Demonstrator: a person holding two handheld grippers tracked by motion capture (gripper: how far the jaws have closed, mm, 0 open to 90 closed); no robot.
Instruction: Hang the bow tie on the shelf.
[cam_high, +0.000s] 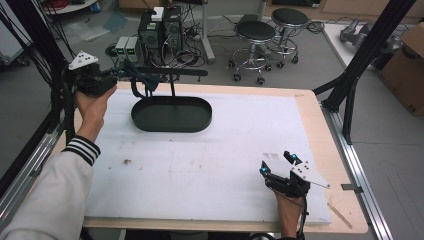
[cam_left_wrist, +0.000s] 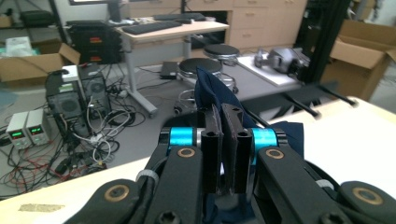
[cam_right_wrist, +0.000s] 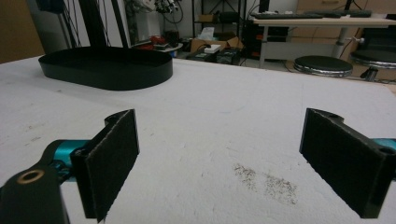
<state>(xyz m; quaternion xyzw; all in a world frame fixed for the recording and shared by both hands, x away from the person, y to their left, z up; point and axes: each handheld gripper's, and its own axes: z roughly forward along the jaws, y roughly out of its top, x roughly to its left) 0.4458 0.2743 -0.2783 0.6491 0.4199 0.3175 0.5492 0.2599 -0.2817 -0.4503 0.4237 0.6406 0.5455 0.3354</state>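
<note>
The left gripper (cam_high: 116, 75) pinches a dark blue bow tie (cam_high: 141, 79) up by the black stand's bar (cam_high: 185, 73), above the oval tray (cam_high: 171, 114). The right gripper (cam_high: 278, 163) sits wide open on the white mat (cam_high: 200, 160), near some crumbs (cam_right_wrist: 266, 182)

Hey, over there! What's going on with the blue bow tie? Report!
Left gripper shut on blue bow tie, held up by the stand's bar. Right gripper open, low over the white mat. Black tray sits below the bar.

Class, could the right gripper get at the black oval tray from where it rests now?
Probably yes. The right gripper sits open on the white mat, and only bare mat lies between it and the black oval tray in the right gripper view.
</note>
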